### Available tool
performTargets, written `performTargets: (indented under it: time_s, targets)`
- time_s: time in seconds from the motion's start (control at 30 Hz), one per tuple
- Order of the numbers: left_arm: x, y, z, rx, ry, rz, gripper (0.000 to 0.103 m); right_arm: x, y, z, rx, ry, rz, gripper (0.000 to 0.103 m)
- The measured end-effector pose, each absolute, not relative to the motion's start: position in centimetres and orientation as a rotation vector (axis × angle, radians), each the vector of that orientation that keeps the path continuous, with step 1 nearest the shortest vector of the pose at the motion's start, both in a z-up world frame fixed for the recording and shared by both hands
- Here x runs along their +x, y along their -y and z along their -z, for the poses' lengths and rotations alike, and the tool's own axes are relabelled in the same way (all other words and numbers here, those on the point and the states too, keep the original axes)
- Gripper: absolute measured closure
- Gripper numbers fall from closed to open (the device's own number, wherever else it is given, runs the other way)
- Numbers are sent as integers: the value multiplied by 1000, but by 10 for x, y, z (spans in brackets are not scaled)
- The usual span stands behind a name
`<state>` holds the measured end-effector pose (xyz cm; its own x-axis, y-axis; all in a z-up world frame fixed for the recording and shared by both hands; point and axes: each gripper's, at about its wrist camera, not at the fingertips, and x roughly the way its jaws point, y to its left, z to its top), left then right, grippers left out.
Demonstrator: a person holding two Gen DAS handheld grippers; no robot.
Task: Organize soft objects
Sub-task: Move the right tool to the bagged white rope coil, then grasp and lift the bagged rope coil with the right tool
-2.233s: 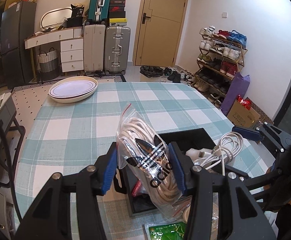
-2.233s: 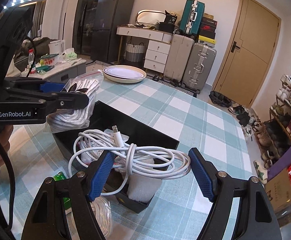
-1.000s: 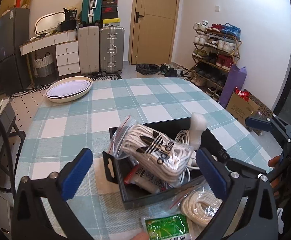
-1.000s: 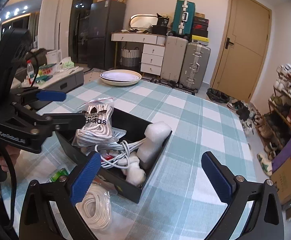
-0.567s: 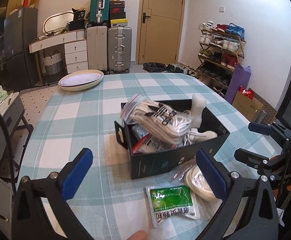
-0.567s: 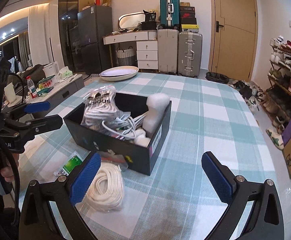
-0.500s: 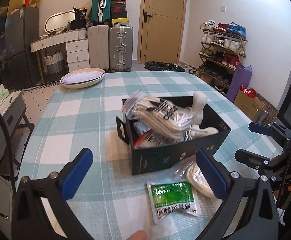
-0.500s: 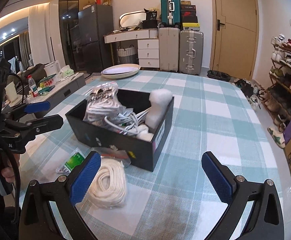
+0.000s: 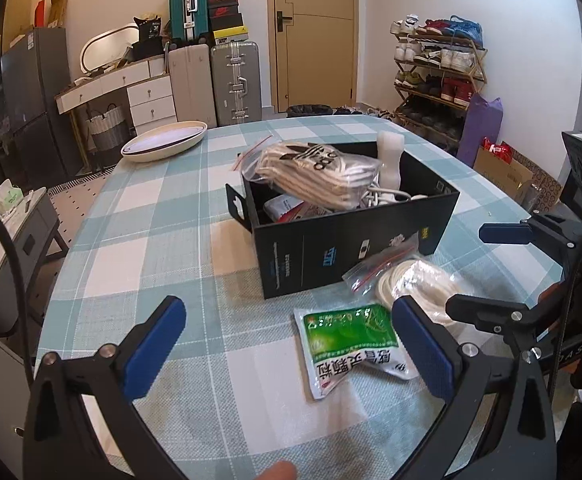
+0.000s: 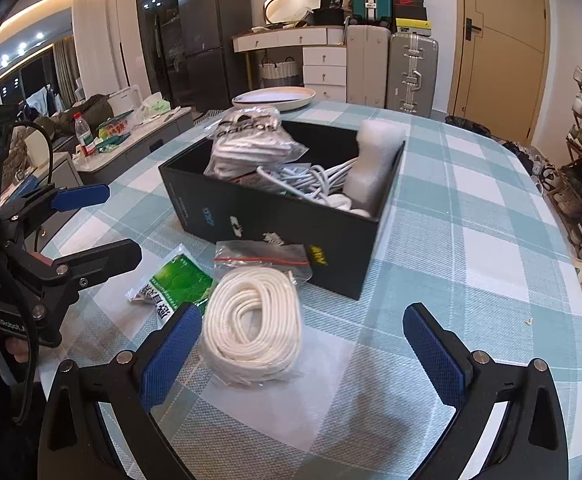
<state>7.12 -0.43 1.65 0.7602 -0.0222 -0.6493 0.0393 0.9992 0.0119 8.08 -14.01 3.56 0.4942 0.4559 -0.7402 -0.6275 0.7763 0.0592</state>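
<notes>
Your left tool is spread wide and holds nothing, and your right tool is just as wide and just as empty. Take the black rectangular cardboard box as your landmark on the teal-and-white checked tabletop. Inside the box, a clear zip bag of white cord with a black logo lies on top toward the box's far left corner, a loose bundle of white cable sits in the middle, and a white foam block stands upright against the right end wall. Just in front of the box, touching its near wall with its red-striped seal, lies a second clear zip bag holding a coil of white rope; your right tool's 2 pads flank it from the near side. Beside that coil, on its left, a flat green-and-white printed sachet rests on the tabletop between your left tool's pads. Beyond the box, at the tabletop's far edge, sits a shallow cream oval dish.
</notes>
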Motion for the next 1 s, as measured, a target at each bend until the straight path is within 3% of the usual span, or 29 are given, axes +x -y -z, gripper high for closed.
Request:
performTargets:
  time_s: [0.8, 0.9, 1.0]
  targets:
    - [74, -8, -2, 13, -756, 41, 0, 79, 119, -11, -260, -888, -644, 2]
    - [74, -6, 1, 19, -762, 41, 0, 75, 116, -11, -273, -882, -654, 6]
    - [74, -3, 3, 26, -768, 43, 0, 73, 114, -10, -280, -887, -673, 17]
